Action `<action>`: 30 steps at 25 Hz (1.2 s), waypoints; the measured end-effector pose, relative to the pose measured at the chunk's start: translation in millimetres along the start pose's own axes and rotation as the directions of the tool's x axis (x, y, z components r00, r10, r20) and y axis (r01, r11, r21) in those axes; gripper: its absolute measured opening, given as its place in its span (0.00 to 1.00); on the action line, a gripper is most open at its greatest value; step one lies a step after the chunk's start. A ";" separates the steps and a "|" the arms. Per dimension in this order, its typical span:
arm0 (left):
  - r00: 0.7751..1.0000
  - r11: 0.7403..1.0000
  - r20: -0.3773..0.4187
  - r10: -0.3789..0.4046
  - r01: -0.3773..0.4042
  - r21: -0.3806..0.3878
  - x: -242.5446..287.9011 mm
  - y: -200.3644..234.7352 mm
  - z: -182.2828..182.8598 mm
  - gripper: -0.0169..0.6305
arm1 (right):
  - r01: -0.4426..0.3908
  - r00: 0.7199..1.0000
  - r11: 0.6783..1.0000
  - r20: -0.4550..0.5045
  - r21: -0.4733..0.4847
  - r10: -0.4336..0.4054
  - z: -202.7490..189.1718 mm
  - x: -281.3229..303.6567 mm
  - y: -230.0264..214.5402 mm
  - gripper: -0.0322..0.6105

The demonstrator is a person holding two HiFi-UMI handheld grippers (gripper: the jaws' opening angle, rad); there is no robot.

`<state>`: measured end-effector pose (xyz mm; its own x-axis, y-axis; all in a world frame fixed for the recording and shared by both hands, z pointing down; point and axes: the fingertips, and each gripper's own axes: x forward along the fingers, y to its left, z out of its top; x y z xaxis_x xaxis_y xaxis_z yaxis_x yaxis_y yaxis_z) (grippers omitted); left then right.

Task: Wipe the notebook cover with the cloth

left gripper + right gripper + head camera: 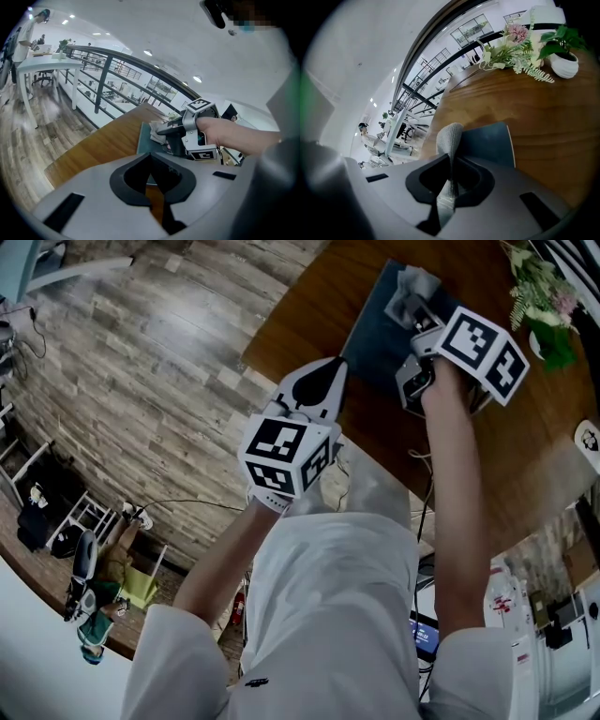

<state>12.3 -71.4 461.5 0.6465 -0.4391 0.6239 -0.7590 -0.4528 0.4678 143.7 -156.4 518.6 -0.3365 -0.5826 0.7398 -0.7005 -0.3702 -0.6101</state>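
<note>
A dark blue-grey notebook (380, 329) lies on the wooden table (525, 474), near its left edge. My right gripper (414, 313) is over the notebook's far part, shut on a grey cloth (412, 287). In the right gripper view the cloth (450, 138) stands pinched between the jaws above the notebook (487, 145). My left gripper (325, 379) is shut with nothing in it, its tips by the notebook's near left corner. The left gripper view looks past its jaws (150, 159) to the notebook (144, 139), the cloth (157, 132) and the right gripper (176, 133).
A bunch of flowers (539, 282) and a leafy plant in a white pot (564, 64) stand at the table's far right. The table's left edge (272, 334) drops to a wooden floor (141, 362). A railing (108, 63) runs behind.
</note>
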 end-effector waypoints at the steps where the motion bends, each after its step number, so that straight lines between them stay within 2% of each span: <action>1: 1.000 1.000 0.001 0.000 0.000 0.001 -1.1 -3.5 -1.4 0.05 | 0.002 1.000 1.000 0.003 0.002 -0.002 0.3 -4.6 -4.2 0.10; 9: 1.000 1.000 0.011 0.004 -0.004 0.006 -11.4 -13.3 -5.0 0.05 | 0.030 0.999 1.000 0.028 0.001 -0.030 5.2 -29.1 -28.1 0.10; 20: 1.000 1.000 0.014 0.010 -0.010 0.000 -10.8 3.8 -10.3 0.05 | 0.055 0.997 0.998 0.059 0.006 -0.055 8.1 -30.8 -54.7 0.10; 23: 1.000 1.000 0.014 0.011 -0.011 -0.001 -8.7 5.3 -13.3 0.05 | 0.106 0.992 0.994 0.071 0.011 -0.106 7.3 -35.1 -75.6 0.10; 26: 1.000 1.000 0.009 0.007 -0.007 -0.003 -9.0 1.5 -16.4 0.05 | 0.194 0.978 0.977 0.099 -0.082 -0.186 6.5 -48.8 -90.0 0.10; 30: 1.000 1.000 0.009 0.004 -0.004 0.000 -8.3 0.5 -16.3 0.05 | 0.185 0.977 0.961 0.148 -0.207 -0.156 14.7 -60.5 -63.4 0.10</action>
<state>5.3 -55.3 466.8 0.6439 -0.4478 0.6203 -0.7618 -0.4506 0.4654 217.7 -108.3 508.3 -0.1265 -0.6183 0.7757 -0.8656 -0.3132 -0.3908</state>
